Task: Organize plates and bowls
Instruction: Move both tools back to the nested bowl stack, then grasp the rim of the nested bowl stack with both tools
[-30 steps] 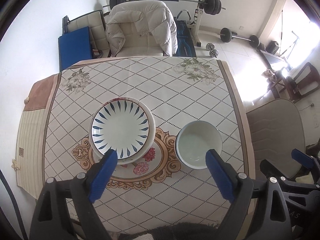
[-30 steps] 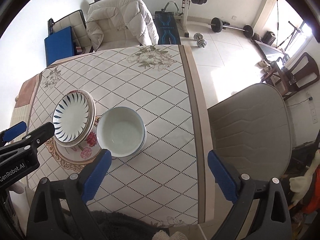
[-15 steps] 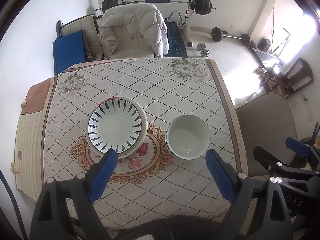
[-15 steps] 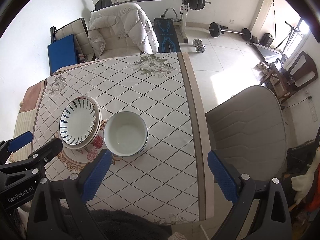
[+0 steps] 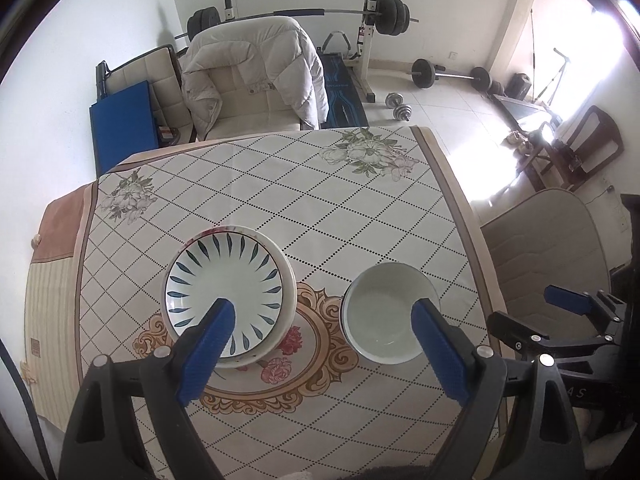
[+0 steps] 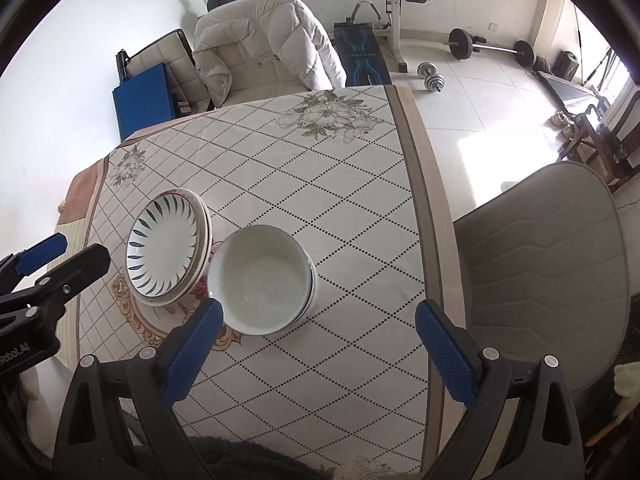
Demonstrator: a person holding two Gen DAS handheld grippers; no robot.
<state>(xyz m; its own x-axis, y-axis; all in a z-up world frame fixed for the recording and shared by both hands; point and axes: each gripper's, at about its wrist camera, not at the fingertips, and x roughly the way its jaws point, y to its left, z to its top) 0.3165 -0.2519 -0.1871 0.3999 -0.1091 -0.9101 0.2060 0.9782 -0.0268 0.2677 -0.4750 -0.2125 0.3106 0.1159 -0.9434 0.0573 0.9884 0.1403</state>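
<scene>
Here, mirrored lettering on left gripper (image 6: 38, 258), unreadable. Both sets of tongs wide open and empty: left gripper above blue-leaf plates (image 5: 224, 280), right gripper (image 6: 316, 322) lower than before, nearer white bowls (image 6: 260, 276), mid-table (image 6: 320, 184).

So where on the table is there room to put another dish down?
The far half of the tablecloth, between the flower prints, is bare. So is the strip right of the white bowl. It is crowded where the bowl sits beside the stacked plates.
</scene>
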